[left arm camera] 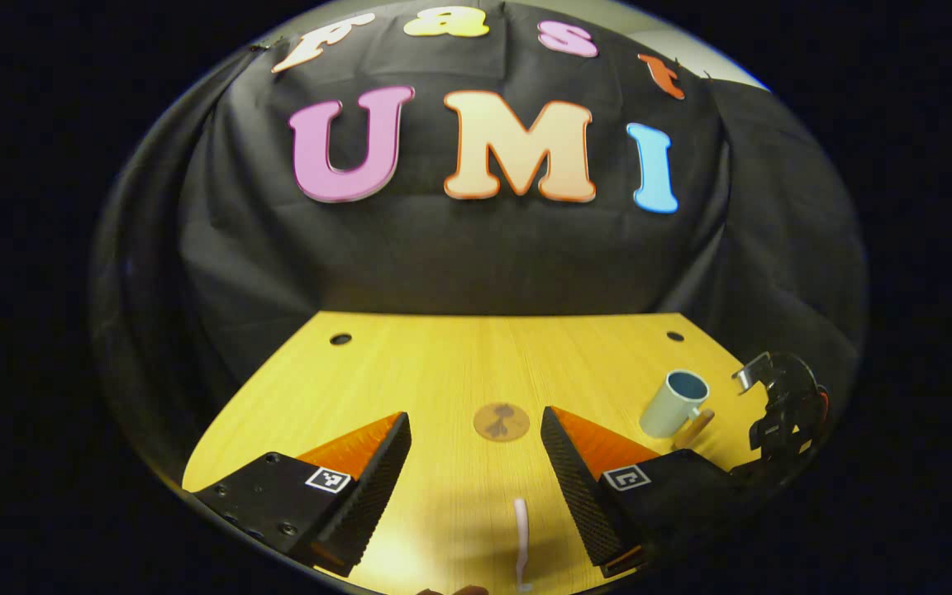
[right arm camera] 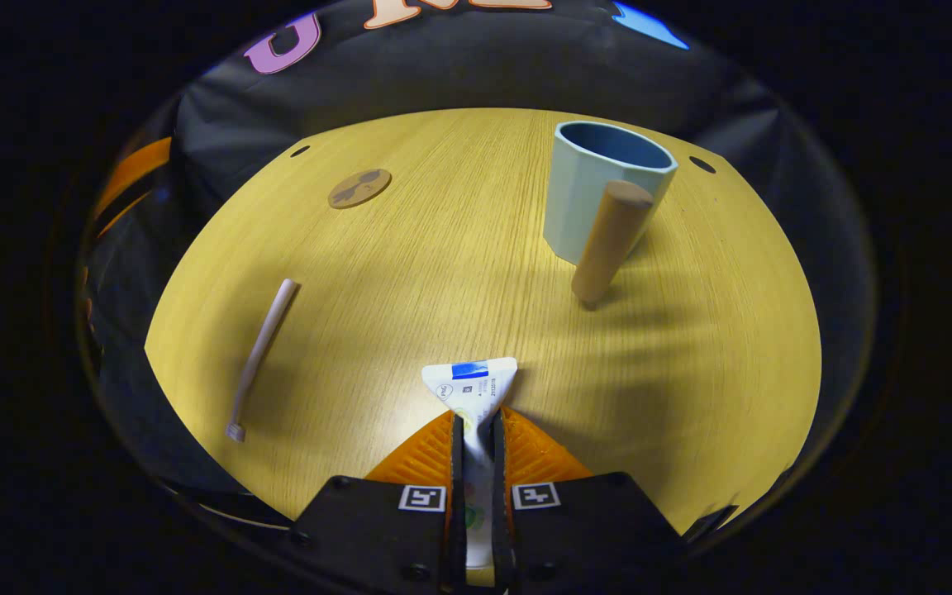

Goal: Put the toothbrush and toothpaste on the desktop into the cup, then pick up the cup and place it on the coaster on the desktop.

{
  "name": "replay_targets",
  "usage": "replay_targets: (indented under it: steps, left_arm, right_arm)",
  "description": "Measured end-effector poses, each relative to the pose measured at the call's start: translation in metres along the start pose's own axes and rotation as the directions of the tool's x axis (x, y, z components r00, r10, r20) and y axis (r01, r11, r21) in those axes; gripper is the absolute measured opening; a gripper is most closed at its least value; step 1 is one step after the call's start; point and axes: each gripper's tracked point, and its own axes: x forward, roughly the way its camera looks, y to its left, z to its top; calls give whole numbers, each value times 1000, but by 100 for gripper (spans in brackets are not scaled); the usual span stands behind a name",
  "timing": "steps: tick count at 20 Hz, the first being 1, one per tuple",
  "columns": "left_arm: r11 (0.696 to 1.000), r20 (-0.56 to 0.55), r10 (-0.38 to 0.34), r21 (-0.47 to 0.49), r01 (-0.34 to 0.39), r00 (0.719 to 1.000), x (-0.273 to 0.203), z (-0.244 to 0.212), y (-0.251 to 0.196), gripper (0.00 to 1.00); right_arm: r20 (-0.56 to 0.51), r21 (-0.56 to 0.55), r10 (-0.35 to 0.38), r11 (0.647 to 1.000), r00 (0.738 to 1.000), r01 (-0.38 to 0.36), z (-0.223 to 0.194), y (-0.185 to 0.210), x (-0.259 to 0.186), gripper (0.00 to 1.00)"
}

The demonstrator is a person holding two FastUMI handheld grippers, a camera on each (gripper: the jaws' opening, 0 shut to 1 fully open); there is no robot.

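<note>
**Toothpaste gripped, toothbrush waiting**

In the left gripper view, the left gripper [left arm camera: 476,463] is being held with its jaws wide apart and nothing between them, above the wooden desktop [left arm camera: 443,372]. The toothbrush [left arm camera: 521,541] is lying between its fingers, the round coaster [left arm camera: 501,421] just beyond, the cup [left arm camera: 674,403] off to the right.

In the right gripper view, the toothpaste tube [right arm camera: 476,392] is being clamped flat between both fingers of the right gripper [right arm camera: 476,450]. The pale blue cup [right arm camera: 604,190] is standing upright ahead, its wooden handle [right arm camera: 608,244] facing the gripper. The tube should probably be raised above the rim, tilted downward and released only once centred over the opening, the handle being avoided.
</note>
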Motion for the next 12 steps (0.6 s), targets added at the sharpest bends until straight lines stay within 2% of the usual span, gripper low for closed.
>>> replay_targets:
  steps: [6, 7, 8, 12]
  left_arm:
    - [1000, -193, -28, 5, 29, 981, 18, -64, -16, 94]
    - [999, -225, -32, 14, 36, 974, 20, -76, -19, 95]
    - [999, -259, -32, 22, 39, 965, 21, -87, -21, 95]
    - [998, -391, -39, 28, 54, 920, 25, -126, -27, 95]
  right_arm:
    - [2, 34, 22, 999, 1000, -22, 2, -4, -2, 15]
    - [3, 36, 25, 999, 1000, -25, 1, -4, -3, 12]
    - [3, 35, 28, 999, 1000, -28, 2, -4, -2, 15]
    - [6, 34, 39, 999, 999, -40, 1, -3, -2, 15]
